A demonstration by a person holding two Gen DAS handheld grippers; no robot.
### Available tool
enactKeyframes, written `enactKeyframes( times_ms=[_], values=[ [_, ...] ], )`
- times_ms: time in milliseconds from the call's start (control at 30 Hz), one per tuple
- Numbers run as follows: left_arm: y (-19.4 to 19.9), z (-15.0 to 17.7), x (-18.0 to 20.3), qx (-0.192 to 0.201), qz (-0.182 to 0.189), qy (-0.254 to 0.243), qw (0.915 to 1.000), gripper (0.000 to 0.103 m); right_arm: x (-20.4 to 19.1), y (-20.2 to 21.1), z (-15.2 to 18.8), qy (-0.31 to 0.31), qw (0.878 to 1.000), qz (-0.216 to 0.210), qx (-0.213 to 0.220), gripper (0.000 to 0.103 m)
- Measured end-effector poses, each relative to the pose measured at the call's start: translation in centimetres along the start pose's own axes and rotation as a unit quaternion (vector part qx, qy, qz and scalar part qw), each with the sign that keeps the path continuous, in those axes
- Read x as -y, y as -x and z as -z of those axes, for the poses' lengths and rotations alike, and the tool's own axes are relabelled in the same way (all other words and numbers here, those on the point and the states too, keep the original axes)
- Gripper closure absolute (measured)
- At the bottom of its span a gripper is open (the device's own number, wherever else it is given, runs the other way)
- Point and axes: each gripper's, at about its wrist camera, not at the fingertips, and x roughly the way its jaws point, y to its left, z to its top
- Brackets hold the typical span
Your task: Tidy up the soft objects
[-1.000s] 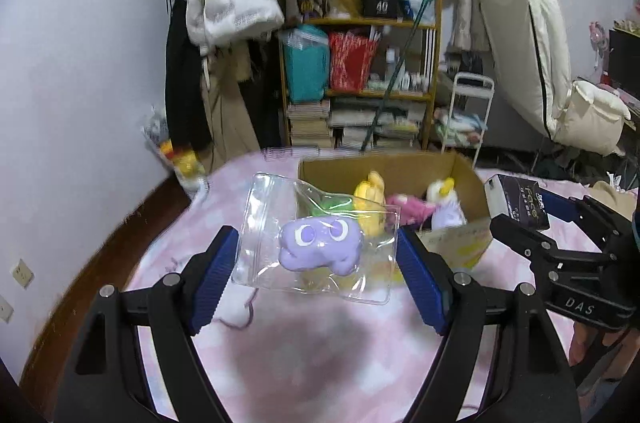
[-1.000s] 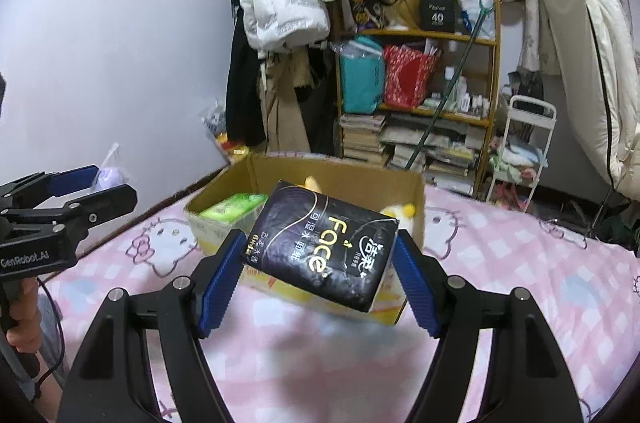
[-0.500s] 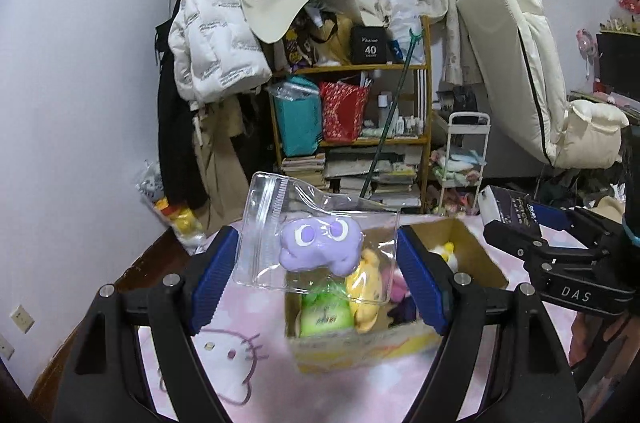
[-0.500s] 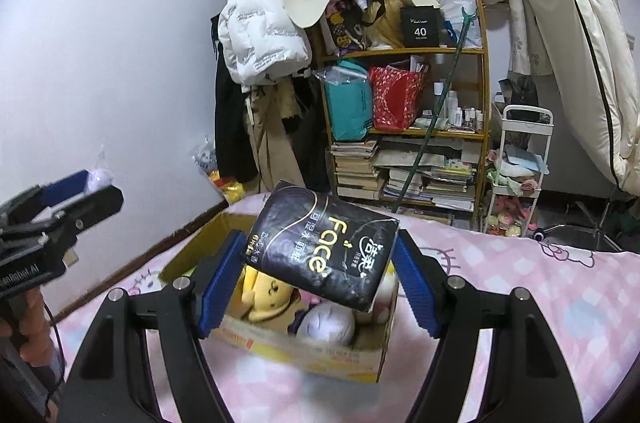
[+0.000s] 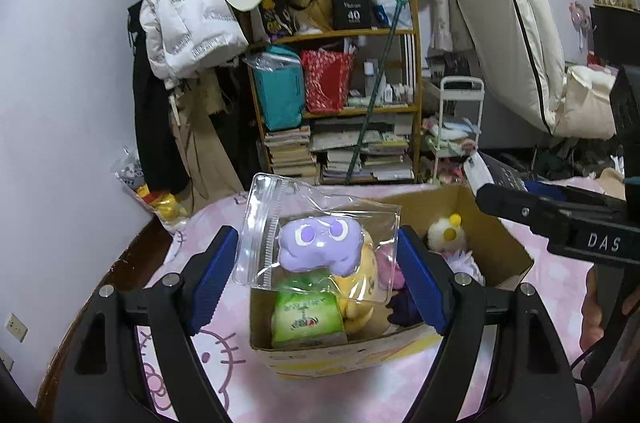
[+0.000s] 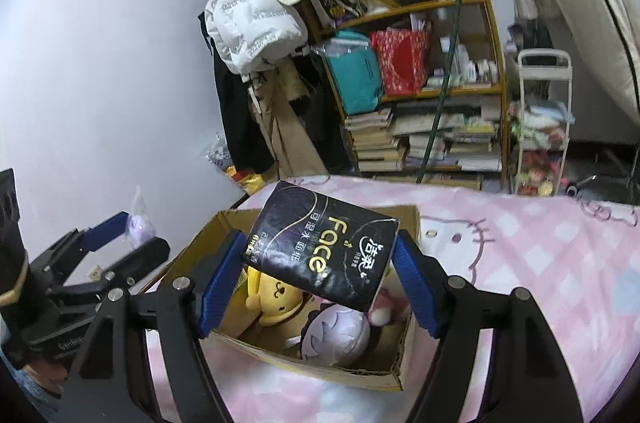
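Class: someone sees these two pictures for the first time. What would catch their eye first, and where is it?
First, the clear zip bag with a purple plush toy, clamped in the left claw above the open cardboard box. Next, the black tissue pack with gold lettering, gripped in the right claw over the same box, where a yellow plush lies.

Clear zip bag with purple plush inside, held up above open cardboard box. Black "Face" tissue pack, tilted, held over same box. Inside: green tissue pack, yellow plush, white-yellow plush.
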Motion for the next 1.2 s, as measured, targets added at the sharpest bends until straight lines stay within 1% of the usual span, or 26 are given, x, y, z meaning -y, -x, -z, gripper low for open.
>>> enactKeyframes(
  times_ms=[100, 200, 433, 467, 500, 533, 667, 800, 867, 1033, 1100, 1200],
  values=[
    [-0.9, 0.5, 0.4, -0.013, 0.000, -0.007, 0.9999, 0.024, 0.0, -0.6, 0.6, 0.005, 1.000, 0.007, -0.010, 0.025],
    [-1.3, 0.9, 0.5, -0.023, 0.006, -0.003, 0.9997, 0.024, 0.0, -0.9, 0.9, 0.001, 1.000, 0.004, -0.016, 0.025],
    [-1.5, 1.3, 0.2, -0.031, 0.003, 0.008, 0.9995, 0.023, 0.2, -1.2, 1.1, -0.003, 1.000, 0.005, -0.024, 0.023],
    [-1.5, 1.2, 0.1, -0.033, 0.003, 0.011, 0.9994, 0.022, 0.2, -1.1, 1.1, -0.003, 1.000, 0.006, -0.025, 0.020],
    [-1.4, 1.2, 0.0, -0.036, 0.003, 0.013, 0.9993, 0.017, 0.4, -1.2, 0.9, -0.004, 1.000, 0.007, -0.026, 0.015],
    [-1.3, 1.3, -0.1, -0.037, 0.000, 0.016, 0.9992, 0.015, 0.4, -1.1, 0.9, -0.005, 1.000, 0.007, -0.025, 0.013],
    [-0.4, 1.7, -0.4, -0.035, -0.011, 0.016, 0.9992, 0.014, 0.1, -0.7, 0.7, 0.009, 1.000, 0.010, -0.027, 0.011],
    [0.7, 1.7, -0.8, -0.035, -0.014, 0.025, 0.9990, 0.013, -0.3, 0.7, 0.7, 0.022, 1.000, 0.019, -0.013, 0.002],
    [1.4, 1.5, -1.2, -0.037, -0.013, 0.037, 0.9985, 0.010, -0.5, 1.5, 0.6, 0.023, 1.000, 0.021, -0.006, 0.001],
    [4.2, 1.3, -1.9, -0.020, -0.030, 0.046, 0.9983, 0.009, -1.1, 3.4, 0.4, 0.034, 0.999, 0.032, 0.006, 0.000],
    [5.2, 1.1, -1.9, -0.014, -0.039, 0.049, 0.9979, 0.001, -1.3, 4.5, 0.2, 0.033, 0.999, 0.031, 0.018, 0.000],
    [7.1, 1.1, -2.1, -0.003, -0.055, 0.048, 0.9973, 0.001, -1.7, 5.8, 0.2, 0.036, 0.998, 0.036, 0.029, 0.000]
  ],
)
